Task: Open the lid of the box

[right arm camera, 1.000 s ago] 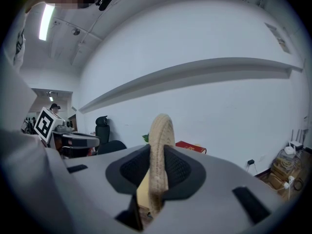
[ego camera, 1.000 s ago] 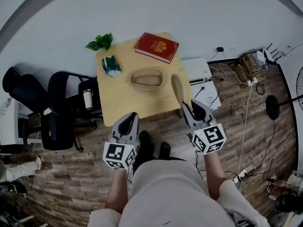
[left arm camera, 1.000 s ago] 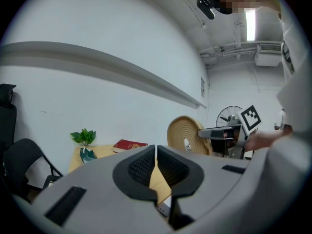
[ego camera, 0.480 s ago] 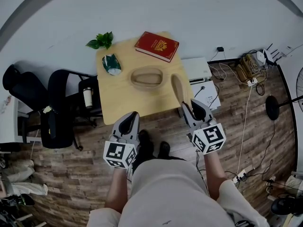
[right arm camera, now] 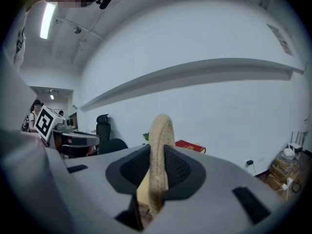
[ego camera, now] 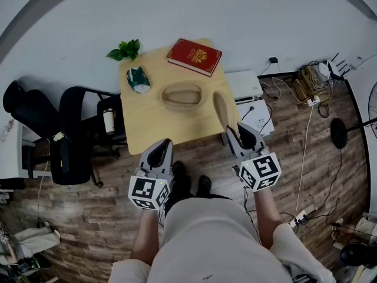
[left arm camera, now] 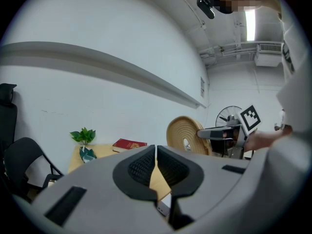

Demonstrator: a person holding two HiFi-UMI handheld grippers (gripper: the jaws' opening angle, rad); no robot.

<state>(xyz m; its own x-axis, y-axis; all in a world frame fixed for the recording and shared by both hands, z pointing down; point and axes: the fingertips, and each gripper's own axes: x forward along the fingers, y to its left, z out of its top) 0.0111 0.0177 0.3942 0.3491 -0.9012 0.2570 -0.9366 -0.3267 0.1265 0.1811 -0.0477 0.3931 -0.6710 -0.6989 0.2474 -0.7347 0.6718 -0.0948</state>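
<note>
Lid (ego camera: 224,112) of woven straw stands on its edge at the near right of the bench (ego camera: 147,128), gripped by the right hand-held gripper (ego camera: 244,135). In the right gripper view the two pads press on either side of the lid (right arm camera: 160,145), whose rim rises upright above the jaws. Whether its lower edge touches the bench cannot be told. The left gripper view shows the lid's coiled round face (left arm camera: 184,135) turned toward the left, with the right hand-held gripper on its right edge.

The box (ego camera: 183,97), an oval woven one with its top open, sits in the middle of the bench. It lies just left of the lid and apart from it.

The left hand-held gripper (ego camera: 159,152) is at the near left, with its tips by the bench's near edge and its body over the wooden floor (ego camera: 88,217). In its own view the jaws of this hand-held gripper (left arm camera: 156,165) are drawn together to a thin slit with nothing between them.

At the far right corner of the bench lies a red book (ego camera: 194,58). A small green plant (ego camera: 125,52) stands at the far left corner, and a green and white packet (ego camera: 139,80) lies just near of it. A black chair (ego camera: 70,140) stands left of the bench.
</note>
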